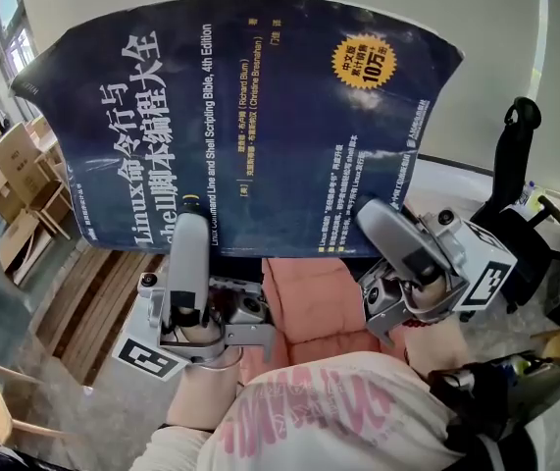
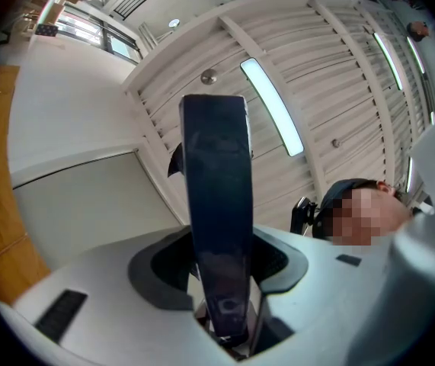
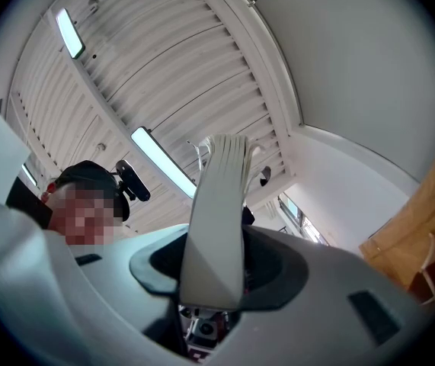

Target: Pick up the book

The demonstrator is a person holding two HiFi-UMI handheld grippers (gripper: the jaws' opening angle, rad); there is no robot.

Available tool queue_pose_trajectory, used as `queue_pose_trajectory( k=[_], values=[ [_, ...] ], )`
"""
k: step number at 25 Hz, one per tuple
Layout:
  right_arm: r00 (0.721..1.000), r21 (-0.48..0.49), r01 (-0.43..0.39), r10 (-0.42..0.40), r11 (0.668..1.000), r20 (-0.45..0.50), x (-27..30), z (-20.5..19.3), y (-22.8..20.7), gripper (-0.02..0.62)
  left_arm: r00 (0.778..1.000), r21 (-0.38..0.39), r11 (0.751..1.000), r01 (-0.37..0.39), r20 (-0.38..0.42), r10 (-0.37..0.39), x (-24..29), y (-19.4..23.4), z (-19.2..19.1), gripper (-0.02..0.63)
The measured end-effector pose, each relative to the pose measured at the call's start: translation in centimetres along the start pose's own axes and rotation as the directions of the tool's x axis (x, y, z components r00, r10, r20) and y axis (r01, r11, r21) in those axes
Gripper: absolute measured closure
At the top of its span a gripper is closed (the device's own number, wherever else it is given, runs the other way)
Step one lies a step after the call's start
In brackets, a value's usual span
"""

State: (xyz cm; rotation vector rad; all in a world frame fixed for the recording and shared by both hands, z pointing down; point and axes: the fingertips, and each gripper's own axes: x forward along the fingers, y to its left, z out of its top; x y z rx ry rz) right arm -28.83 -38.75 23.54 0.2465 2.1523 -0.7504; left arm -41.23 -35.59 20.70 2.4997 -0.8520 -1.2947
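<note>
High at twelve o'clock in head view, book point(image 1: 250, 116) was aloft, left gripper point(image 1: 191, 216) clamped on its lower edge at seven o'clock, right gripper point(image 1: 378, 226) at five; best kept level, squeeze even.

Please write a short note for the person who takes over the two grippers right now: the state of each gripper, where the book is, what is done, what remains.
Left gripper: shut on the book, on the left part of the edge nearest the person.
Right gripper: shut on the same edge, on its right part.
Book: up in the air, close in front of the head camera, cover facing it, carried by the two grippers alone.
Done: the book is picked up.
Left: nothing of the pick-up itself; hold both grips firm.
</note>
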Motion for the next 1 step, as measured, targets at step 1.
queue_pose_trajectory(
  k=[1],
  values=[
    [1.0,0.007,-0.001,0.001,1.0,0.005,0.02,0.08,0.07,0.417,1.0,0.001,1.0,-0.003,0.0,0.003,0.02,-0.06,-0.04,0.414]
  ],
)
